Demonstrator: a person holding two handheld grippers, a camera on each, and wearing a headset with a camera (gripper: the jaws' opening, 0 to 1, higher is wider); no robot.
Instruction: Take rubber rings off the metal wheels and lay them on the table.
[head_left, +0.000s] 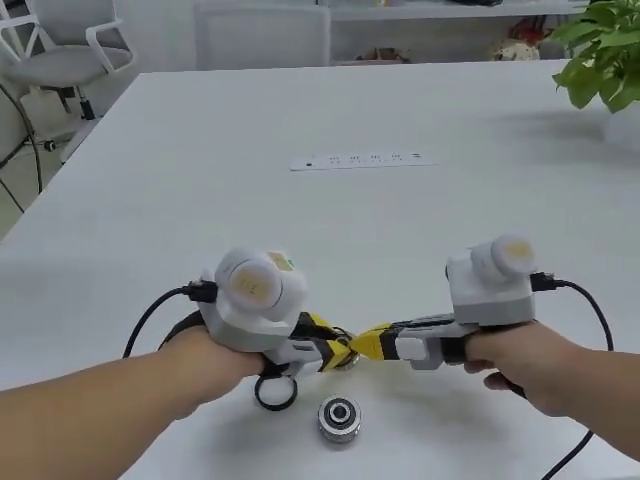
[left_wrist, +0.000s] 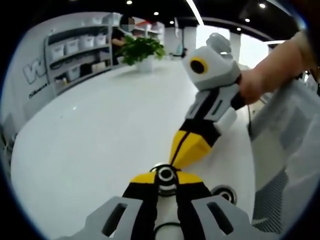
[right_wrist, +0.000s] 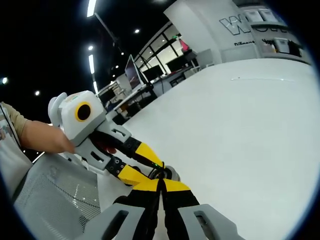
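Observation:
A small metal wheel is held just above the white table, between my two grippers. My left gripper is shut on this wheel, its yellow tips on either side. From the opposite side, my right gripper meets it with its jaws pressed together at the wheel's rim, on its black rubber ring. A loose black rubber ring lies on the table under my left hand. A second metal wheel stands on the table near the front edge, also visible as the second wheel.
A white power strip lies mid-table. A green plant stands at the far right corner and a grey office chair at the far left. Black cables trail from both grippers.

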